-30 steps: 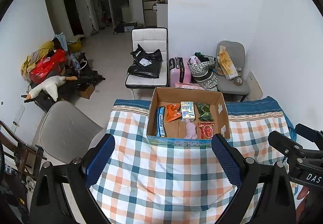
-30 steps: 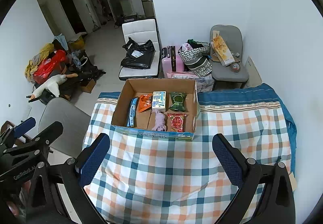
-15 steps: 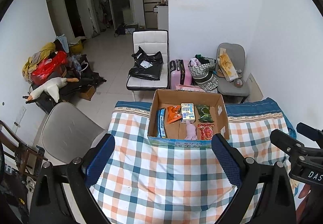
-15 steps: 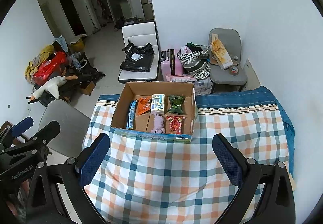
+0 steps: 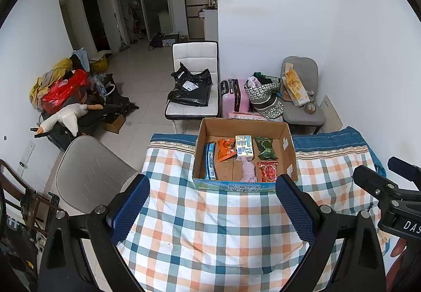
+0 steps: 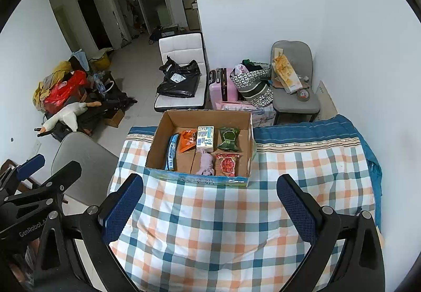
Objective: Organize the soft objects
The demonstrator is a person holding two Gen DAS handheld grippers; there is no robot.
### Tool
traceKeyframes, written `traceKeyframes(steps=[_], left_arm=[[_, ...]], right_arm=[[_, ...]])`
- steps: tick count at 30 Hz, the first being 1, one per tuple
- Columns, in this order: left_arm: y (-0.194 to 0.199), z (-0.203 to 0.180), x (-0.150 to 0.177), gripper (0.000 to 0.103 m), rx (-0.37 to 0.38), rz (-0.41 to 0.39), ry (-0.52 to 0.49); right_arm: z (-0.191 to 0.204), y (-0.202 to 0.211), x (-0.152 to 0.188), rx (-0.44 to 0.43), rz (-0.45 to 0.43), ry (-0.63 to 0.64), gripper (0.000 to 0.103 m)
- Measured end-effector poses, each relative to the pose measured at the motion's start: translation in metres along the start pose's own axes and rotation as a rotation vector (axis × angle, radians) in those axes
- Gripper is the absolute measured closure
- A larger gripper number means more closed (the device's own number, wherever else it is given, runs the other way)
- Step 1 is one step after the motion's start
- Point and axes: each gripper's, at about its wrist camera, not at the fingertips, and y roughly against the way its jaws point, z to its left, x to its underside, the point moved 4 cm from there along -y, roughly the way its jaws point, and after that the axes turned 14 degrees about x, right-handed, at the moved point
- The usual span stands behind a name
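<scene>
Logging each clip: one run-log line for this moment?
left gripper open, empty | right gripper open, empty | brown cardboard box holds soft packets | checked tablecloth

We hold both grippers side by side — the left gripper (image 5: 211,209) and the right gripper (image 6: 210,206) — each with jaws spread wide, blue pads (image 6: 123,209) gripping nothing.

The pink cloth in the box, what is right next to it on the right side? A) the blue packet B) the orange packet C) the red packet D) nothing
C: in the left wrist view the pink cloth lies in the cardboard box with the red packet directly beside it on the right.
</scene>
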Motion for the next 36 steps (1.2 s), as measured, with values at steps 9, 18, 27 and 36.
traceKeyframes(steps=[9, 18, 27, 36], left_arm=[[0.0018, 0.0, 0.0005, 0.005, 0.002, 0.006, -0.003], [0.002, 0.0, 0.0007, 0.005, 0.0, 0.0, -0.002], [0.0027, 0.0004, 0.0009, 0.005, -0.001, -0.002, 0.001], [0.0028, 0.0005, 0.0008, 0.005, -0.003, -0.002, -0.002]], right_arm=[[0.001, 0.0058, -0.0005, 0.005, 0.001, 0.0, 0.0], [0.0003, 0.0067, 0.0013, 0.01, -0.002, -0.005, 0.0], [0.0011, 0.0068, 0.0037, 0.01, 0.002, -0.005, 0.0], [0.0007, 0.0064, 0.0038, 0.006, 0.001, -0.004, 0.0]])
